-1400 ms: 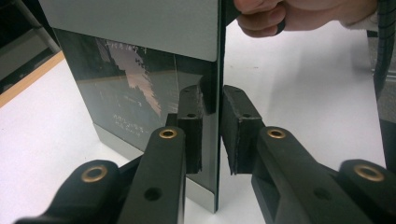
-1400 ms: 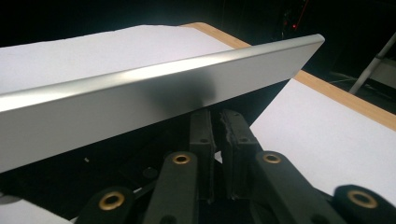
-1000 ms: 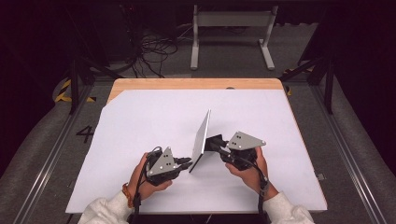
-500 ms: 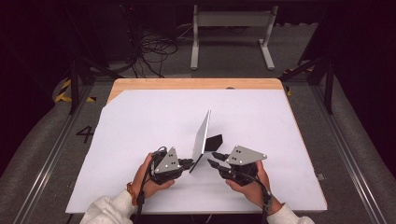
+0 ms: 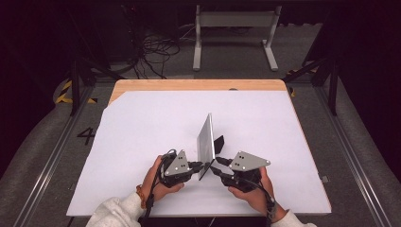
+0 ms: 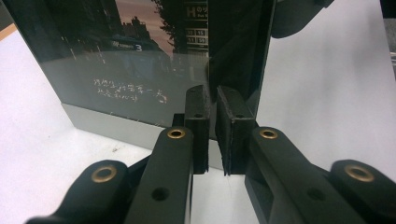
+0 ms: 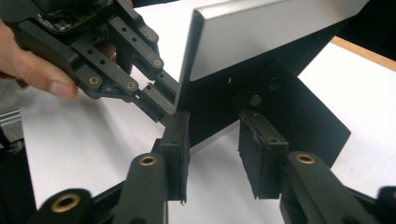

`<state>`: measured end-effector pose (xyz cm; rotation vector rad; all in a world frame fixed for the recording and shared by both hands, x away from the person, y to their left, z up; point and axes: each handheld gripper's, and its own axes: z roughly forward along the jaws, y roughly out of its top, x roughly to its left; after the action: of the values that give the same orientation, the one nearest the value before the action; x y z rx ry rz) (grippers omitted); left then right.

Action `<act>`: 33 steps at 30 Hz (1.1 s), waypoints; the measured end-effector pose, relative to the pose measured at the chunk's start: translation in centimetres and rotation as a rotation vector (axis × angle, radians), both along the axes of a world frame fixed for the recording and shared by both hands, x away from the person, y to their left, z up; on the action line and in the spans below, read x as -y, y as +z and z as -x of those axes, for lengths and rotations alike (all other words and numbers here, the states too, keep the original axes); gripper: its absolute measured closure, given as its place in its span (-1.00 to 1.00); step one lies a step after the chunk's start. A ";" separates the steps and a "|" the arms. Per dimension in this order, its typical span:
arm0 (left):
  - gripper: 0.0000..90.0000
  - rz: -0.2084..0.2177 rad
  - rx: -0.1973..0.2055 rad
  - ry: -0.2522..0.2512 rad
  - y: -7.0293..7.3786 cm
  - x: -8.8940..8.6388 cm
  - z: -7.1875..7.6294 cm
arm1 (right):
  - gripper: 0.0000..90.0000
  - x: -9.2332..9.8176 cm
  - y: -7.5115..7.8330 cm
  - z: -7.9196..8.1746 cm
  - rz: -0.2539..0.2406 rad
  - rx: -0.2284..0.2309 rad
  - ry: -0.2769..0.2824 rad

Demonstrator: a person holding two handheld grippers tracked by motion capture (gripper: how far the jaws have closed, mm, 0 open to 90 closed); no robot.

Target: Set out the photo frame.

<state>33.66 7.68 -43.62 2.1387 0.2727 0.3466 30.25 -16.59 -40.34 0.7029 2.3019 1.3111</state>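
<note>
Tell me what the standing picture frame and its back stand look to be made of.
Picture frame: likely brushed metal or silver-finished plastic, judging by its flat matte grey border; the front pane is probably glass or acrylic, since it is glossy over the dark photo. Back stand: matte black board or plastic, with small rivet-like dots.

"3" and "H" on framed picture [image 6: 140,60], "4" on floor [image 5: 86,135]

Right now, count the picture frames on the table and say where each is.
1. A single picture frame stands upright on the white table, near its front edge, between the left gripper and the right gripper.
</note>
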 end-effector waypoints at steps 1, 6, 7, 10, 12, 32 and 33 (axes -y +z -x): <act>0.85 -0.002 -0.001 0.003 0.0 0.0 0.0 | 0.38 0.0 0.0 0.0 -0.003 -0.003 -0.003; 0.85 -0.002 0.010 0.006 0.0 0.1 0.1 | 0.38 0.1 -0.2 0.0 -0.020 -0.022 0.004; 0.85 -0.001 0.010 0.005 0.0 0.0 0.1 | 0.38 0.2 -0.2 0.0 -0.026 -0.030 0.005; 0.85 -0.005 0.009 0.004 -0.1 0.1 0.1 | 0.34 0.1 -0.1 0.3 -0.034 -0.036 0.013; 0.85 -0.004 0.007 0.003 -0.1 0.1 0.1 | 0.33 0.0 -0.1 0.4 -0.030 -0.030 0.015; 0.78 -0.025 0.004 -0.006 -0.3 0.9 -0.8 | 0.45 -0.3 -0.2 0.4 -0.046 -0.015 -0.020; 0.76 -0.027 0.009 0.001 -0.3 0.8 -0.9 | 0.45 -0.2 -0.2 0.4 -0.043 -0.010 -0.016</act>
<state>34.57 6.91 -43.88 2.1630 0.2649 0.3625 29.87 -16.36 -40.56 0.7424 2.2772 1.3569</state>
